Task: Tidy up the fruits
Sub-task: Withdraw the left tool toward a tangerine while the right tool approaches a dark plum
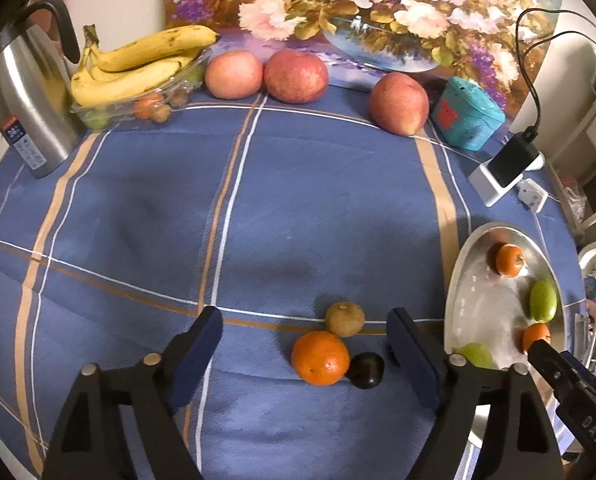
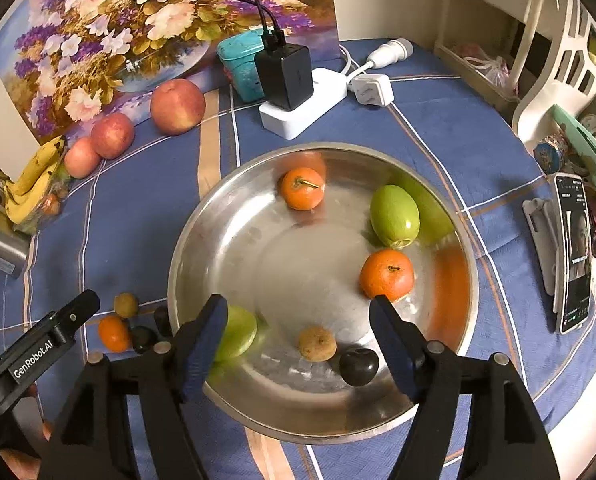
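Fruit split two ways: tangerine (image 1: 320, 357), brown longan (image 1: 344, 319) and dark plum (image 1: 365, 369) on the blue tablecloth (image 1: 298, 200) between spread left gripper (image 1: 306, 344) fingers (gripping nothing), others in steel basin (image 2: 217, 216) under unclenched right gripper (image 2: 298, 330).

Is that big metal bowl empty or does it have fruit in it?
Not empty: the bowl holds two oranges, green fruits and smaller ones.
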A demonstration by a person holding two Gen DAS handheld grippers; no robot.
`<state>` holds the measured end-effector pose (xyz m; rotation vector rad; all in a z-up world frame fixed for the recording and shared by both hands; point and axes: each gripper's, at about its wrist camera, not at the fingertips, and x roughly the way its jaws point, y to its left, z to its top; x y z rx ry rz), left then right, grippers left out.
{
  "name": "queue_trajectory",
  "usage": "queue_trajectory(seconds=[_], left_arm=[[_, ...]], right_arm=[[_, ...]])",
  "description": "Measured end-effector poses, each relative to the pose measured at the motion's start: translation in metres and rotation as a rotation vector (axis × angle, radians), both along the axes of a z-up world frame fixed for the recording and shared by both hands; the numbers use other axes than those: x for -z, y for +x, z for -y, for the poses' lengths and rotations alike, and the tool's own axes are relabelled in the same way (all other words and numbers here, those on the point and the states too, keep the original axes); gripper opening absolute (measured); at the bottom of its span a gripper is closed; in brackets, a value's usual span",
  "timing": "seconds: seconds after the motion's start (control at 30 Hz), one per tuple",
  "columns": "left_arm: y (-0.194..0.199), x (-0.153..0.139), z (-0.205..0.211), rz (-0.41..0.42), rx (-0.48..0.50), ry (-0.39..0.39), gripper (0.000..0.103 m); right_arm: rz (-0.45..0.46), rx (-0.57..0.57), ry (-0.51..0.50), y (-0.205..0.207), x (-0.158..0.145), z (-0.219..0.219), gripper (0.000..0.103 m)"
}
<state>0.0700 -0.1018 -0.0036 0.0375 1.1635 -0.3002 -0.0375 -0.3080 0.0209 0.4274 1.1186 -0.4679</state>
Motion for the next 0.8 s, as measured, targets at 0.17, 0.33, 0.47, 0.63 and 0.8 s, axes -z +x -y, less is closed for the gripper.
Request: queue_trajectory(seconds=[0.17, 0.33, 0.47, 0.63, 0.8], left_arm=[[0.0005, 0.0004, -0.0027, 0.015, -0.015, 0.016, 0.103], [0.0005, 0.0013, -0.0053, 0.038, -0.029, 0.042, 0.103], [0.0012, -0.0002, -0.0085, 0.055, -0.039, 0.042, 0.103], [0.0009, -0.0011, -0.0094, 0.058, -0.034, 0.034, 0.103], [-0.0006, -0.0028, -0.0099, 0.06, -0.025, 0.027, 0.103]], right_arm=[[0.003, -0.015, -0.014, 0.0001, 0.0007, -0.0024, 0.078], [0.02, -0.024, -0.024, 0.0001, 0.0005, -0.0028, 0.096], [0.024, -0.02, -0.034, -0.0003, 0.0004, -0.0024, 0.096], [0.037, -0.01, -0.037, -0.0014, -0.001, -0.0015, 0.096], [0.026, -0.021, -0.047, -0.0002, 0.0001, -0.0033, 0.096]])
